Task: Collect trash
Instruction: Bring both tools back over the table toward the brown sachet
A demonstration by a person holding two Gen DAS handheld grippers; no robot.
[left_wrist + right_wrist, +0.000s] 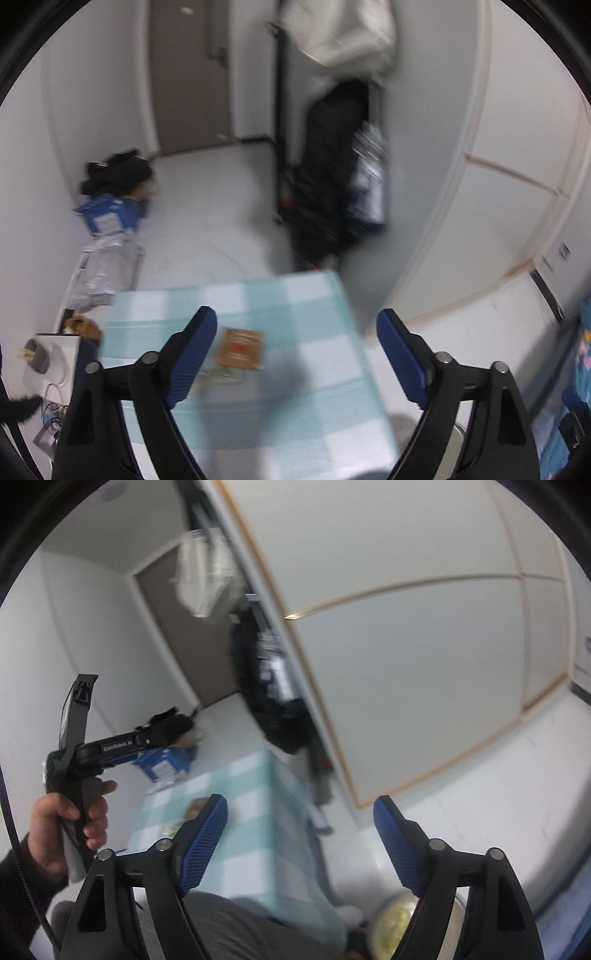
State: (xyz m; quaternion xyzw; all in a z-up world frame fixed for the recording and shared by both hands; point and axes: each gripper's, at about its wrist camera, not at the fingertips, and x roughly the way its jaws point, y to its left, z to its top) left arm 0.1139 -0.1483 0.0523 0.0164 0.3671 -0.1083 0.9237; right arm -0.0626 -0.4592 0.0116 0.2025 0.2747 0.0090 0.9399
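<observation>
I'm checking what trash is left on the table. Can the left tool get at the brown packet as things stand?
Probably yes: the left tool is open and empty, the brown packet lies bare on the checked tablecloth, nothing over it.

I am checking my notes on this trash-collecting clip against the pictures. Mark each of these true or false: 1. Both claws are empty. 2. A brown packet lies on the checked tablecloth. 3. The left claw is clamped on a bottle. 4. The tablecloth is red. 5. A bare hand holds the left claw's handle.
1. True: the left claw and the right claw stand open with nothing between the fingers.
2. True: the brown packet lies on the tablecloth.
3. False: it holds nothing.
4. False: it is pale blue and white.
5. True: the hand grips it in the right wrist view.
</observation>
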